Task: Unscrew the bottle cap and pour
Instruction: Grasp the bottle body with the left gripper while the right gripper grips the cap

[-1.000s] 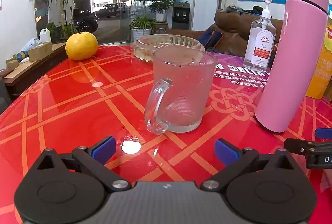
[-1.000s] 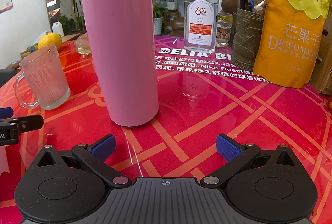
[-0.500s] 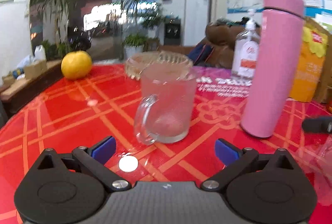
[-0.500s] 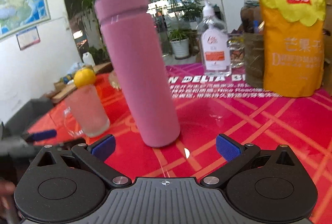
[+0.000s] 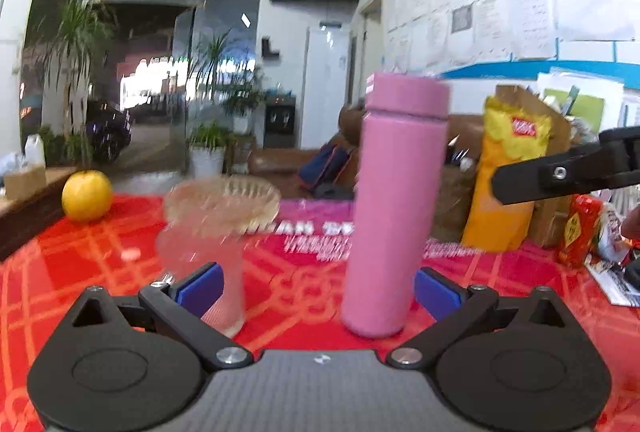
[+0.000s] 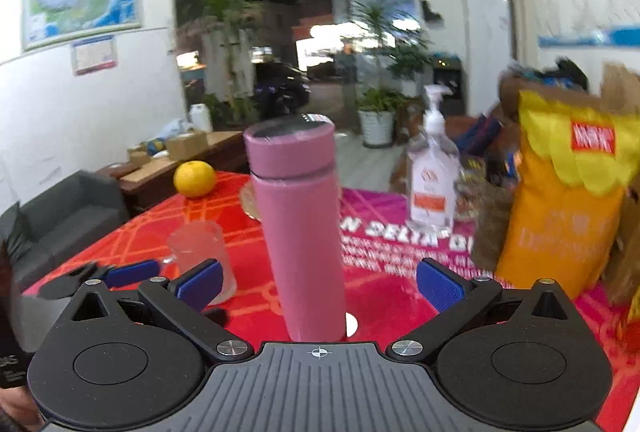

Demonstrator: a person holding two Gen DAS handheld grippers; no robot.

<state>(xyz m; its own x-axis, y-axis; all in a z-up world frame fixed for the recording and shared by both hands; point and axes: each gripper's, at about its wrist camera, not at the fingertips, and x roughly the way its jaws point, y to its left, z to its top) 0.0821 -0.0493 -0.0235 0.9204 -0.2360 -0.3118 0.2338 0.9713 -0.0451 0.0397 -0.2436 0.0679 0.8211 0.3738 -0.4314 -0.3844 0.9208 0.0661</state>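
Holding both tools up in front of the pink bottle [image 6: 298, 232], you are getting ready to grab it. Your left hand-held gripper [image 5: 318, 284] is spread wide and holds nothing. Your right hand-held gripper [image 6: 318, 280] is spread wide too, with nothing in it.

The bottle stands straight up on the red counter [image 6: 384, 296]. Its cap [image 6: 290, 146] is on top, above a thin dark line. The glass mug [image 6: 202, 258] sits just beside the bottle, on its left side. That is likely where the drink will go.

To do this step well, I think you should use your left tool to hold the bottle's body, low or in the middle, so the bottle cannot spin or tip. Get the bottle right between the blue pads [image 5: 198, 288] before you squeeze. Then bring your right tool to the cap and close on it above the dark line, not below.

Go slow, since both views are blurry right now. Watch the mug. It is close, and your left tool could bump it. The yellow snack bag [image 6: 560, 200] and the pump bottle [image 6: 432, 184] stand behind, away from your tools.
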